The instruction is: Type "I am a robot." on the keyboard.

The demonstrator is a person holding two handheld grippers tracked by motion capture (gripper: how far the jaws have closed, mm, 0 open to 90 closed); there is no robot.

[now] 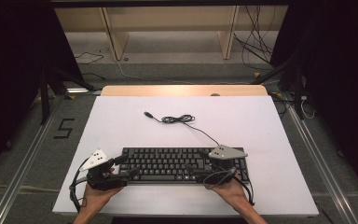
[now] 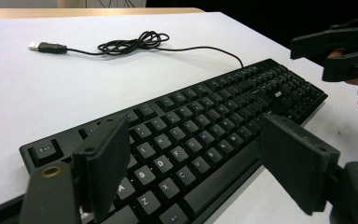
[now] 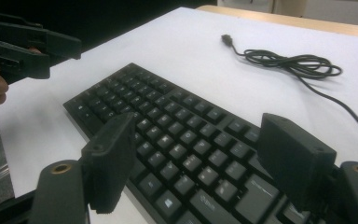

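A black keyboard (image 1: 179, 164) lies near the front of the white table (image 1: 121, 116), its cable (image 1: 182, 119) coiled behind it and ending in a USB plug (image 1: 147, 113). My left gripper (image 1: 127, 166) hovers open over the keyboard's left end (image 2: 186, 140), nothing between its jaws. My right gripper (image 1: 195, 163) stands open over the right end (image 3: 186, 140), also empty. In the left gripper view the right gripper (image 2: 342, 49) shows at the far right; in the right gripper view the left gripper (image 3: 37, 46) shows at the upper left.
Bare white tabletop (image 1: 261, 121) surrounds the keyboard. The cable (image 2: 130, 44) and plug (image 2: 44, 46) lie loose behind it. A wooden strip (image 1: 182, 90) edges the table's far side, with shelving and loose wires (image 1: 256, 42) on the floor beyond.
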